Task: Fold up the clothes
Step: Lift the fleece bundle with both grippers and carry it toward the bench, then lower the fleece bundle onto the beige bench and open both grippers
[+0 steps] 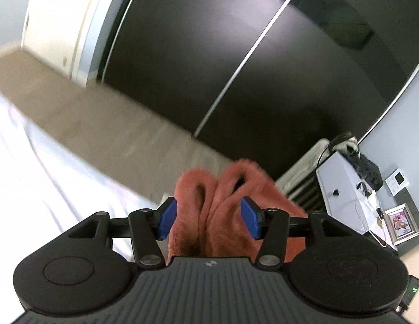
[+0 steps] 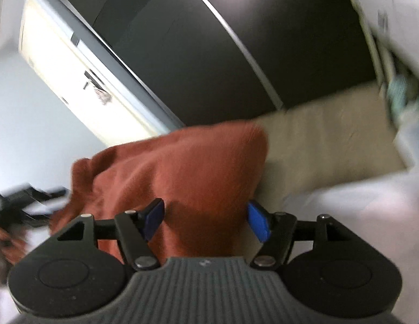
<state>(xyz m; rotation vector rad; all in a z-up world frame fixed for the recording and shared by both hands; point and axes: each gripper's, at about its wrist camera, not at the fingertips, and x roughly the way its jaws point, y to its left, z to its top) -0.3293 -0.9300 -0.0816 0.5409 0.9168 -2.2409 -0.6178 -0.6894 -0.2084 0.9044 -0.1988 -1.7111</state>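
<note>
A fluffy rust-red cloth (image 1: 225,183) stands bunched in two upright folds between the blue pads (image 1: 167,218) of my left gripper (image 1: 208,216). Both pads touch it, so that gripper is shut on the cloth. In the right wrist view the same cloth (image 2: 182,162) billows up in a broad mound in front of my right gripper (image 2: 206,218). Its jaws stand wide: the left pad lies against the fabric and the right pad (image 2: 259,222) sits just clear of the cloth's edge. A dark blurred shape (image 2: 20,202) at the far left may be the other gripper.
A white bed sheet (image 1: 33,189) (image 2: 358,216) lies below. Beyond it are beige carpet (image 1: 101,124), dark wardrobe doors (image 1: 236,67) and a white door (image 2: 74,81). A radiator (image 1: 304,183) and a white box (image 1: 342,186) with a photo frame (image 1: 401,224) stand at the right.
</note>
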